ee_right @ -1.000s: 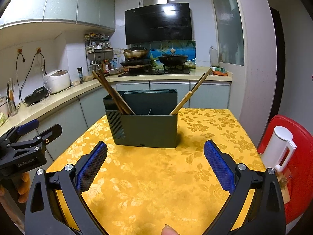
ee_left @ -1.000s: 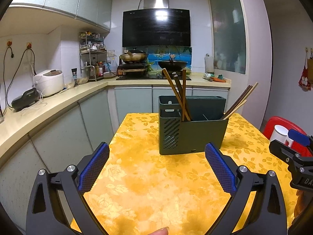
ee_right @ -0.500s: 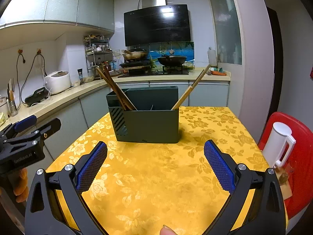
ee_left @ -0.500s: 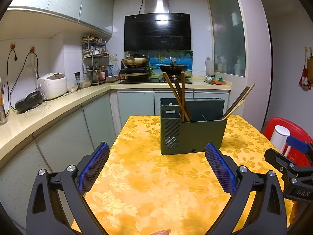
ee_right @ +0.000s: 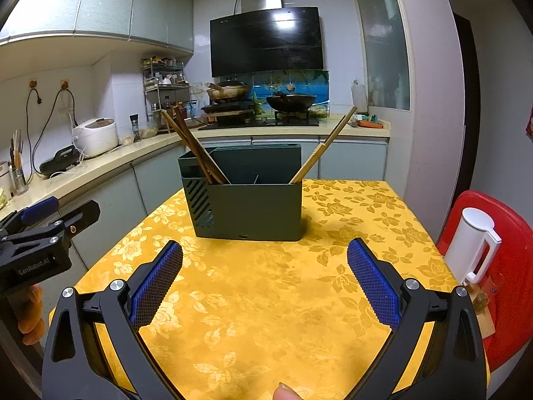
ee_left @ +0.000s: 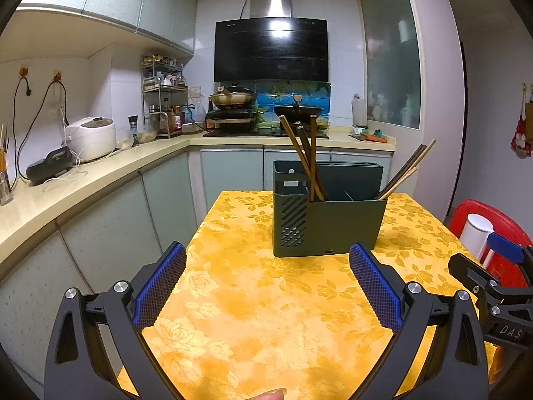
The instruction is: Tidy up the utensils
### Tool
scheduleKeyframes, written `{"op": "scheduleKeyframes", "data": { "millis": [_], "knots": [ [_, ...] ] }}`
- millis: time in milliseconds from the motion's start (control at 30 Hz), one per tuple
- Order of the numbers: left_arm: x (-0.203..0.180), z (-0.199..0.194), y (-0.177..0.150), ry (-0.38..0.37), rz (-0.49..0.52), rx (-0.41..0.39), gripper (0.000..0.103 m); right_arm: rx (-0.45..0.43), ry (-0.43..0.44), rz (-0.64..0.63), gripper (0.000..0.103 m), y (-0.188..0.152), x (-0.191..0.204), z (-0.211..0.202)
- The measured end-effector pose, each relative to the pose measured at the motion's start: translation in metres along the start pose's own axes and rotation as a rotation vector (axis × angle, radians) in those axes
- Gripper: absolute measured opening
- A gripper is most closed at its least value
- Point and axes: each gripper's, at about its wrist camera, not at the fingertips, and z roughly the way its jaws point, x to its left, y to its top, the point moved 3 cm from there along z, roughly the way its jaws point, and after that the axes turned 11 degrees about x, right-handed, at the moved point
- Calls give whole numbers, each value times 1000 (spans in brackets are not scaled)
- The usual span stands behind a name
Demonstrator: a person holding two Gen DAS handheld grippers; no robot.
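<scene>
Standing on the yellow floral tablecloth (ee_left: 266, 300) that covers the tabletop, the dark green utensil holder (ee_left: 328, 225) sits toward the far middle, upright, with a slotted vent on its left end wall. In the left wrist view, three dark chopsticks (ee_left: 304, 153) lean in its left compartment, tips up and tilted left. A second bundle of chopsticks (ee_left: 404, 173) leans out of the right compartment toward the right. In the right wrist view the same holder (ee_right: 246, 210) shows the left bundle (ee_right: 193, 148) and one lighter chopstick (ee_right: 324, 145) angled up to the right.

Left hand-held gripper (ee_left: 266, 286): jaws wide apart, blue pads facing each other, nothing between them, held above the near part of the cloth and short of the holder. Right hand-held gripper (ee_right: 265, 285): jaws likewise wide, empty, also on the near side of the holder. Each unit appears at the edge of the other's view. A fingertip (ee_right: 286, 391) shows at the bottom edge of the right wrist view.

To the right of the tabletop, a white jug (ee_right: 473, 245) rests on a red chair (ee_right: 509, 266). Behind, the kitchen counter (ee_left: 100, 180) carries a white rice cooker (ee_left: 90, 138); two woks (ee_left: 296, 111) sit on the stove below a black range hood (ee_left: 271, 50).
</scene>
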Motion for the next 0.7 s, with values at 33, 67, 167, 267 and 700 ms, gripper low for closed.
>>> {"op": "scheduleKeyframes", "data": {
  "millis": [33,67,167,267,700],
  "knots": [
    [0,-1,0,3,1,-2,95,-1,1,-2,96,0,1,-1],
    [0,-1,0,4,2,-3,95,-2,1,-3,96,0,2,-1],
    [-1,0,0,2,5,4,95,-3,4,-5,96,0,2,-2],
    [-2,2,-1,3,8,12,95,-4,2,-4,96,0,3,-2],
    [-3,11,-5,-1,16,55,95,3,-7,21,96,2,-2,-2]
  ]
}}
